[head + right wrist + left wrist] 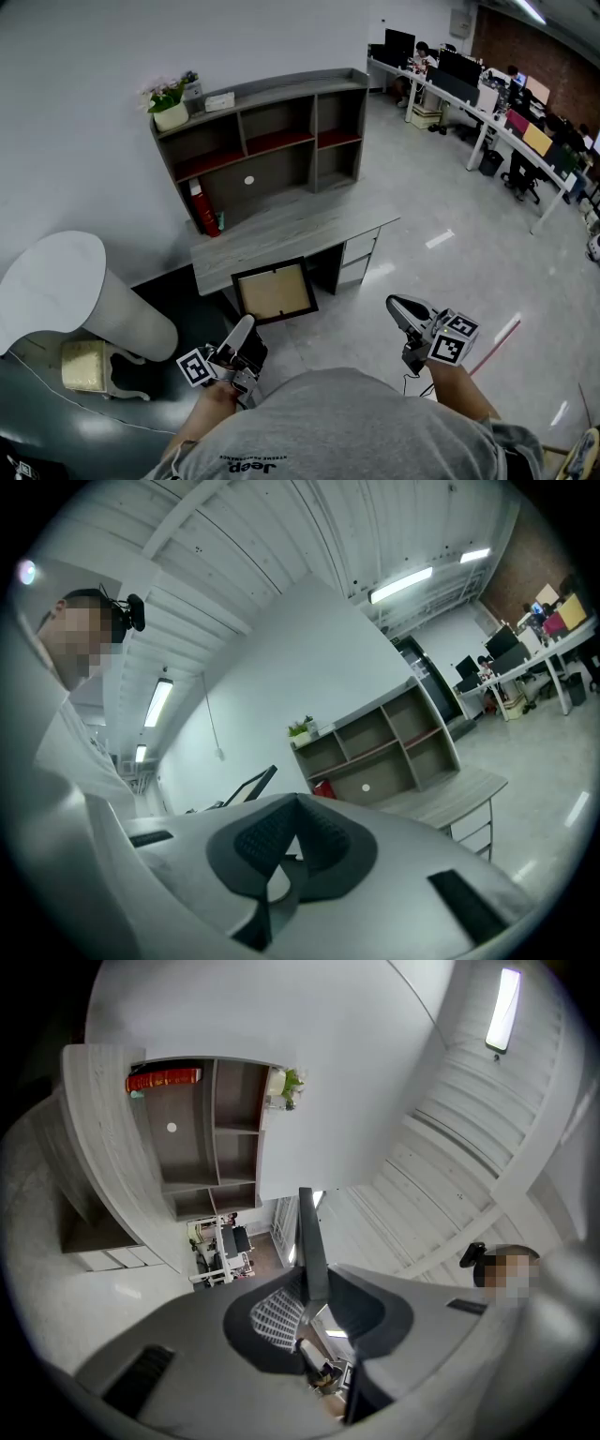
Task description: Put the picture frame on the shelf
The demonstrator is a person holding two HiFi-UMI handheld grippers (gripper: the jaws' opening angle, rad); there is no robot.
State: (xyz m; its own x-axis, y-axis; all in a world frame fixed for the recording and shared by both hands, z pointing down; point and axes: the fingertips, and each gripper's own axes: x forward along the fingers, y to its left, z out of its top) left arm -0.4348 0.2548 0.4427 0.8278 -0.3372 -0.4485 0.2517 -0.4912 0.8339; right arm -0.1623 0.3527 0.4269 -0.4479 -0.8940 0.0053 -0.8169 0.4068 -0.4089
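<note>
The picture frame (274,291), black-edged with a tan panel, hangs in the air in front of the grey desk (291,230). My left gripper (242,330) is shut on its lower left corner. In the left gripper view the frame (309,1232) shows edge-on as a thin dark strip rising from between the closed jaws of that gripper (309,1293). The grey shelf unit (272,131) stands on the desk against the wall, well ahead of the frame. My right gripper (401,307) is held low at the right, shut with nothing in it, as the right gripper view (298,829) confirms.
On the shelf top sit a potted plant (170,103) and a small white box (220,100). A red bottle (204,211) stands in its lower left bay. A white round-topped stand (66,281) is at the left. Office desks with people (487,94) fill the far right.
</note>
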